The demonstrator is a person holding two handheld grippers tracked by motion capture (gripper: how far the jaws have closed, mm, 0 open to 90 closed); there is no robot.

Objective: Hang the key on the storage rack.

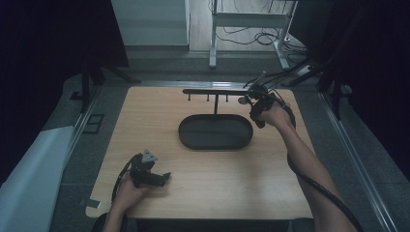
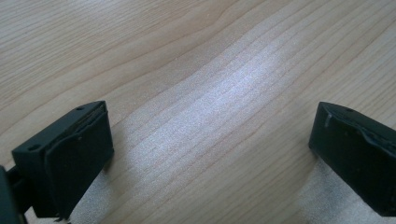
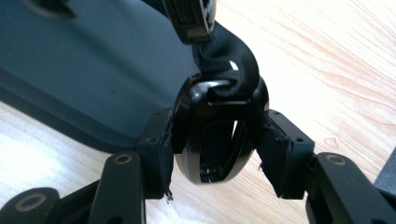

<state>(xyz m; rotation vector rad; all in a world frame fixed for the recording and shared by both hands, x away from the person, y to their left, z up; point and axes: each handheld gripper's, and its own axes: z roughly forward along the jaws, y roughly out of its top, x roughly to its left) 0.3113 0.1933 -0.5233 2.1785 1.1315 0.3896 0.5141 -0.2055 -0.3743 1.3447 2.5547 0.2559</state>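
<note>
Two grippers: my right gripper [image 3: 217,154] clamped a black watch [image 3: 217,135] by its case, held above the table [image 1: 203,188] at the tray's [image 1: 215,131] right end, near the rack [image 1: 215,91]. My left gripper [image 2: 210,149] rested near the table's front, jaws wide apart.

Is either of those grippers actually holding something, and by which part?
The right gripper clamps a black watch by the two sides of its case, strap hanging above. The left gripper is open over bare table, holding nothing.

Dim room — grey floor [image 1: 159,67], white frame [image 1: 249,21].
</note>
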